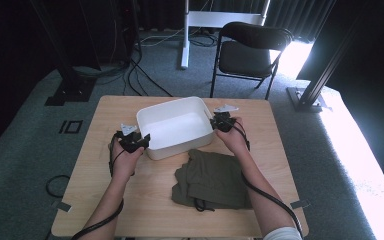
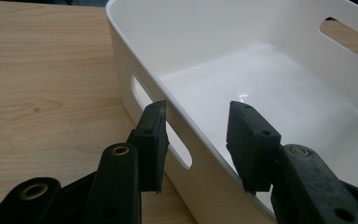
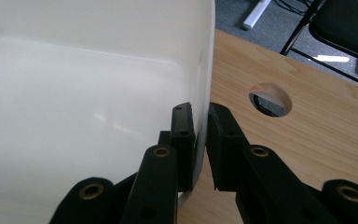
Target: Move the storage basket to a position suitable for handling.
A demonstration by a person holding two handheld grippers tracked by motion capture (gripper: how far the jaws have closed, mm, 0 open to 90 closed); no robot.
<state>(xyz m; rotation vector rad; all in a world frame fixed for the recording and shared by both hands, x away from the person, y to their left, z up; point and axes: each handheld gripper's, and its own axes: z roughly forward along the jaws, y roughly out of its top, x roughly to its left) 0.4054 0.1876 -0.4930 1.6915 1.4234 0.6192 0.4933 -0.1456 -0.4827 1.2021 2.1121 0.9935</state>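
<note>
Now: white tub (image 1: 176,126) on table (image 1: 130,200), above green cloth (image 1: 212,180) | left gripper (image 2: 196,140) jaws spread astride its wall, not pressing | right gripper (image 3: 199,144) jaws pinching opposite wall

Tongs (image 3: 199,140) clamping white bin (image 3: 74,93) wall (wooden table (image 3: 317,140))

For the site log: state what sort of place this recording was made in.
Probably a lab or studio set up for recording, not a home: a small wooden table on grey carpet, black metal stands at each side, loose cables on the floor, dark curtains and a folding chair behind.
</note>
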